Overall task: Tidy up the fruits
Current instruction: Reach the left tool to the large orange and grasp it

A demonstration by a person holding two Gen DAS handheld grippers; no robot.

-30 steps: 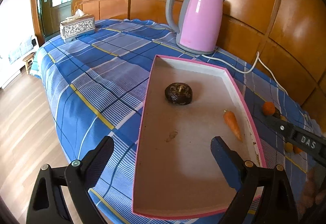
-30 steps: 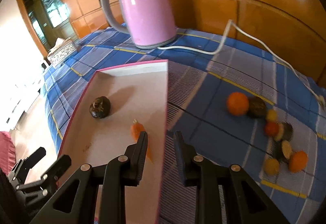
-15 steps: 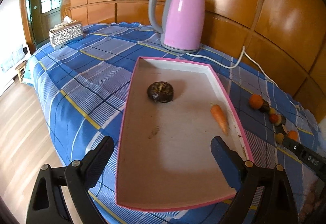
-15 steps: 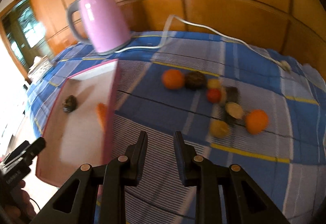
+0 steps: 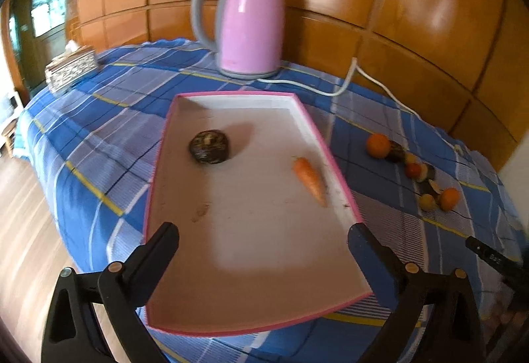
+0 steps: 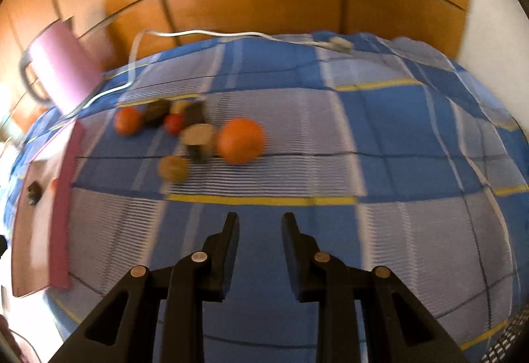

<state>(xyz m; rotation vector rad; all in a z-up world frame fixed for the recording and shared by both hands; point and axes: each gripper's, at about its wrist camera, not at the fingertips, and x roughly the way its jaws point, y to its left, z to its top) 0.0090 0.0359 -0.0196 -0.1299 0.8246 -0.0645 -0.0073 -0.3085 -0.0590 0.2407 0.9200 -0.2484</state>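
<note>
Here the left tongs (image 5: pixel 263 232) hover over the near end of a shallow pink-rimmed rectangular tray (image 5: pixel 334 161) with a pale floor; their jaws are opening and already stand wide, with nothing between them. Inside the tray lie a dark, round, wrinkled fruit (image 5: pixel 209 146) towards the far left and a small orange carrot (image 5: pixel 309 179) close to the right rim, the two well apart. The tray rests on a tabletop covered by a blue checked cloth with yellow lines (image 5: pixel 109 118). Beyond the tray stands a pink electric kettle with a grey handle (image 5: pixel 248 22), its white cord (image 5: pixel 350 82) trailing right.

The right tongs (image 6: pixel 259 221) are nearly closed and hold nothing, poised above bare cloth. Ahead of them, to the right of the tray, sits a loose cluster of fruits (image 6: pixel 195 131): a large orange (image 6: pixel 241 140), a smaller orange (image 6: pixel 127 120), a little red one (image 6: pixel 174 124), a yellowish-brown one (image 6: pixel 172 167) and some dark pieces, blurred.
</note>
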